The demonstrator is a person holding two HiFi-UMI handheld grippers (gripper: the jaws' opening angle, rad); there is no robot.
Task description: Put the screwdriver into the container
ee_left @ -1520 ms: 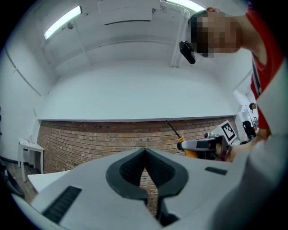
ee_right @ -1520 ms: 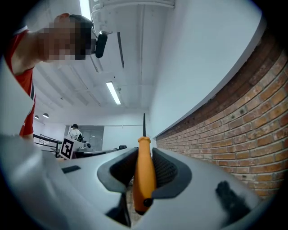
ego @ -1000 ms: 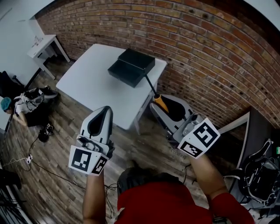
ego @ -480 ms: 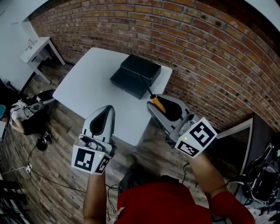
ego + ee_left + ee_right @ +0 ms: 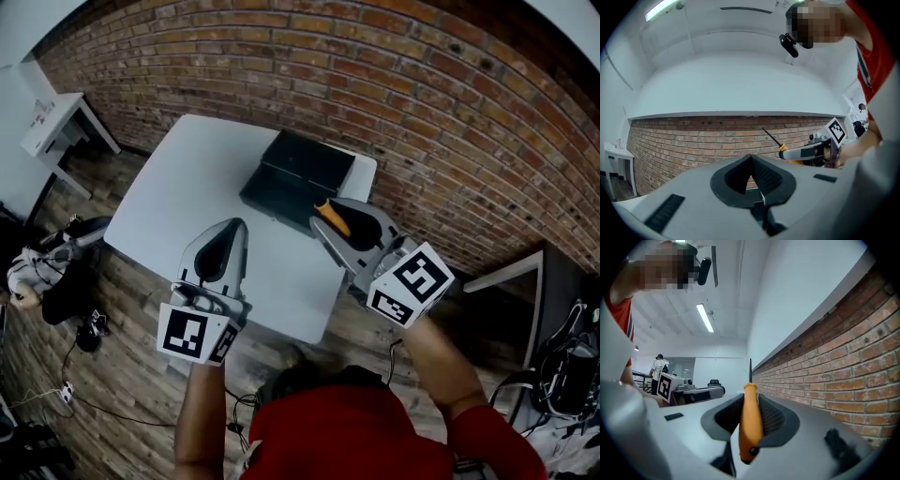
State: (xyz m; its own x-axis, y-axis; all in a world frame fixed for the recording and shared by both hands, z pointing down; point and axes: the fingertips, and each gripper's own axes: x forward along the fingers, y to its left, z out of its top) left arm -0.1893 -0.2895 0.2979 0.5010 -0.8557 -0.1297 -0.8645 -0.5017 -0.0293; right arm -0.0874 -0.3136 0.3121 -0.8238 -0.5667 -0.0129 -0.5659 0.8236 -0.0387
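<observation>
A black open container (image 5: pixel 298 176) stands at the far side of a white table (image 5: pixel 187 187) in the head view. My right gripper (image 5: pixel 337 217) is shut on the screwdriver's orange handle (image 5: pixel 329 215) and hangs over the table's right part, at the container's near right edge. The dark shaft points at the container and is lost against it. In the right gripper view the handle (image 5: pixel 751 423) sits between the pads of my right gripper (image 5: pixel 751 398), shaft upward. My left gripper (image 5: pixel 234 228) hovers over the table's near edge, shut on nothing. From the left gripper (image 5: pixel 751 158) view, the screwdriver (image 5: pixel 782 149) shows at right.
A brick wall (image 5: pixel 450 122) runs right behind the table. A small white side table (image 5: pixel 52 127) stands at far left. Bags and cables (image 5: pixel 47 272) lie on the wooden floor at left. Dark equipment (image 5: pixel 562 375) fills the right edge.
Both grippers have come forward over the table as the person stepped closer. The screwdriver in the right gripper has travelled from beside the table to the container's edge.
</observation>
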